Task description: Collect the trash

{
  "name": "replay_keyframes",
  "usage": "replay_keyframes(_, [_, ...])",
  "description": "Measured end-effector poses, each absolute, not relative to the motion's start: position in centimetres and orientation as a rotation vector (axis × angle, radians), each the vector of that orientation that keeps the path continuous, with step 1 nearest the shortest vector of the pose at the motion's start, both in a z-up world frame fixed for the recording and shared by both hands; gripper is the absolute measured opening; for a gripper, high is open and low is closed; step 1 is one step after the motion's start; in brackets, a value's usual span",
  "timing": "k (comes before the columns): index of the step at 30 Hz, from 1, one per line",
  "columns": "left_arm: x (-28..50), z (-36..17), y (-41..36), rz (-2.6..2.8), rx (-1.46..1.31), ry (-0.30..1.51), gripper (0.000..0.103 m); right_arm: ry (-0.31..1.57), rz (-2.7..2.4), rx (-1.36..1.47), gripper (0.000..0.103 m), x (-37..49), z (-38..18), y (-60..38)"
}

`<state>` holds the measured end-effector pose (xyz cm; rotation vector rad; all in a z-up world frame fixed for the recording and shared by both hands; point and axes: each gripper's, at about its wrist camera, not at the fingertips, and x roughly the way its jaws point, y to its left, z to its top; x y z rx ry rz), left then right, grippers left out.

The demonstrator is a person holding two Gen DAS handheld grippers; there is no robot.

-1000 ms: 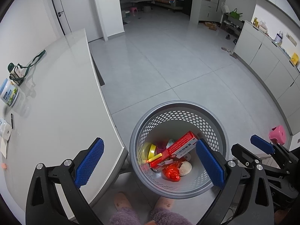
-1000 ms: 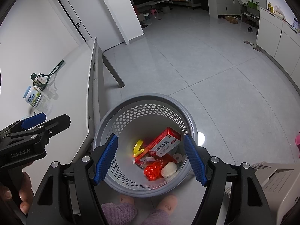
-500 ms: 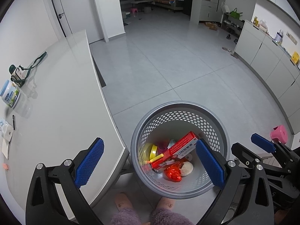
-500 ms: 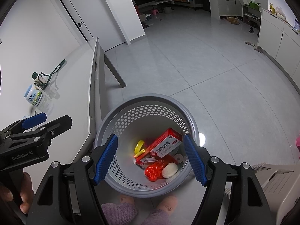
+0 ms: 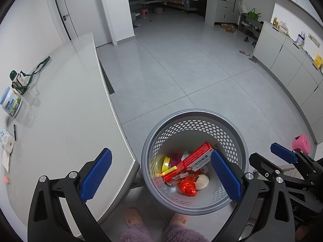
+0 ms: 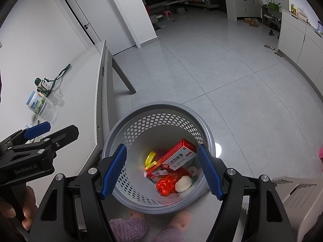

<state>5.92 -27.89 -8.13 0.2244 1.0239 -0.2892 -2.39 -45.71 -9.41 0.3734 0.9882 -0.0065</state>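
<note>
Grey tiled floor (image 5: 181, 76) carries perforated grey bin (image 5: 193, 119), standing at table's 3 o'clock edge. Pink stool (image 5: 301, 142) on floor at bin's 3 o'clock. White table (image 5: 60, 109) holds labelled jar (image 5: 11, 104), strapped bottle (image 5: 18, 80) just beyond at 12 o'clock, pen (image 5: 14, 132), papers (image 5: 7, 151).

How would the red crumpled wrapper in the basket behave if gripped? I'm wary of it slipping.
The red crumpled wrapper looks thin and glossy, so it is probably light, floppy and a bit slippery. It would likely crush flat between pads. It lies against a white ball, which may shift.
</note>
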Motion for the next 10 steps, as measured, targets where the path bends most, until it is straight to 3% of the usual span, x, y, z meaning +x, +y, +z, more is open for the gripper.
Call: replay_keyframes(10, [6.09, -8.34, -27.67, -0.29, 0.211, 1.038, 0.097, 0.988, -0.006, 0.373, 0.07, -2.34, -9.39, -45.72])
